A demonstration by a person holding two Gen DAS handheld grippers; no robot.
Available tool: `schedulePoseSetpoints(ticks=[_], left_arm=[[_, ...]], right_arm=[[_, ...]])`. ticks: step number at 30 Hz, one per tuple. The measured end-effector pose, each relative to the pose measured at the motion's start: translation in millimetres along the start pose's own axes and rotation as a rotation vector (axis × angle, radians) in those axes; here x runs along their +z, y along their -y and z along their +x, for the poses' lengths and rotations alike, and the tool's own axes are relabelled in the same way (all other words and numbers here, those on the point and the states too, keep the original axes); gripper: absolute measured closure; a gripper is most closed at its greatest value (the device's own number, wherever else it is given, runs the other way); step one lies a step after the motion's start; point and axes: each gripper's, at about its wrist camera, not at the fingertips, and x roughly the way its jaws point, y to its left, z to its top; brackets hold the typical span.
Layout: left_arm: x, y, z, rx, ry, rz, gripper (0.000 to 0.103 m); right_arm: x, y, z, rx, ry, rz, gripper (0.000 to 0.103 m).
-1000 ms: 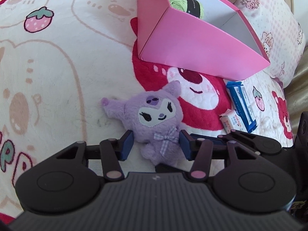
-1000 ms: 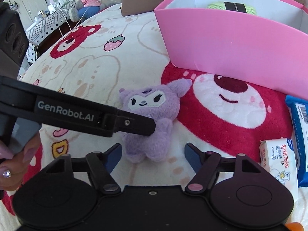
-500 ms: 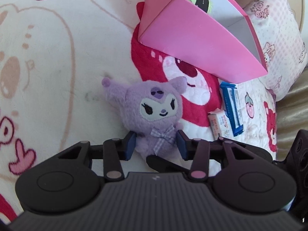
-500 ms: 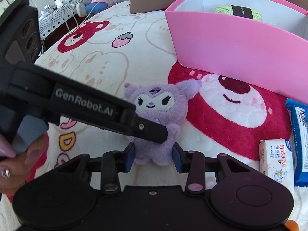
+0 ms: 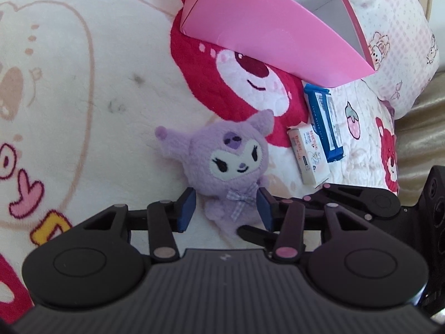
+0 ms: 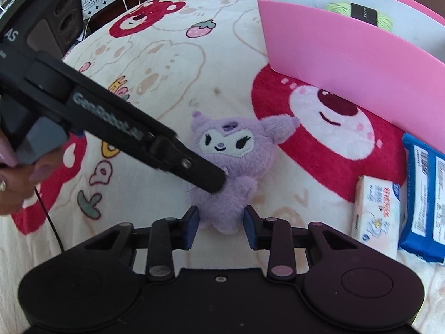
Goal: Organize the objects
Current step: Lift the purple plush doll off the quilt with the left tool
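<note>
A purple plush doll (image 5: pixel 230 167) lies on the patterned blanket. My left gripper (image 5: pixel 226 208) is shut on its body just under the face, pads on both sides. My right gripper (image 6: pixel 221 222) is shut on the doll's (image 6: pixel 228 164) lower end. The left gripper's finger (image 6: pixel 194 172) crosses the right wrist view and touches the doll's side. A pink box (image 5: pixel 267 27) stands behind the doll, with a green yarn ball (image 6: pixel 358 14) inside.
A small white tissue pack (image 5: pixel 307 158) and a blue wipes pack (image 5: pixel 324 125) lie right of the doll, also in the right wrist view (image 6: pixel 378 211) (image 6: pixel 425 200). A pink pillow (image 5: pixel 397 41) lies at the right. A hand (image 6: pixel 19 178) holds the left gripper.
Both grippers closed in on the doll from either end and now pinch it. The doll has shifted slightly on the blanket; both cameras have risen a little.
</note>
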Motion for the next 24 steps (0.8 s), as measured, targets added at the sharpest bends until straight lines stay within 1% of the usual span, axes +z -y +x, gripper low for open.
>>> schedulePoseSetpoints(ticks=[2, 5, 7, 10, 12, 14, 16, 19, 20, 24], left_arm=[[2.1, -0.5, -4.4, 0.004, 0.022, 0.004, 0.056], [6.0, -1.3, -10.2, 0.010, 0.055, 0.018, 0.056], [10.5, -0.7, -12.5, 0.018, 0.077, 0.028, 0.055], [20.8, 1.1, -15.3, 0.032, 0.121, 0.047, 0.055], [28.2, 3.6, -13.9, 0.039, 0.129, 0.078, 0.055], [33.2, 7.8, -11.0, 0.053, 0.140, 0.126, 0.057], [35.1, 9.0, -10.0, 0.039, 0.174, 0.147, 0.057], [37.7, 6.3, -11.1, 0.008, 0.196, 0.136, 0.057], [38.3, 6.2, -11.7, 0.004, 0.205, 0.139, 0.056], [43.0, 11.3, -9.3, 0.044, 0.211, 0.178, 0.056]], right_arm=[[-3.6, 4.0, -3.1, -0.028, 0.005, 0.006, 0.069], [-10.7, 11.4, -7.2, -0.095, 0.015, 0.021, 0.069], [-13.0, 18.9, -8.7, -0.099, 0.020, 0.066, 0.069], [-17.8, 22.3, -13.8, -0.033, 0.036, 0.119, 0.067], [-19.8, 20.3, -12.1, 0.027, 0.011, 0.149, 0.067], [-19.7, 20.3, -7.0, 0.115, -0.017, 0.213, 0.066], [-22.1, 17.5, -5.1, 0.169, -0.028, 0.268, 0.058], [-22.3, 16.1, -2.4, 0.203, -0.016, 0.321, 0.051], [-21.1, 16.3, -0.3, 0.207, -0.013, 0.337, 0.050], [-17.2, 16.7, 7.7, 0.214, 0.032, 0.399, 0.046]])
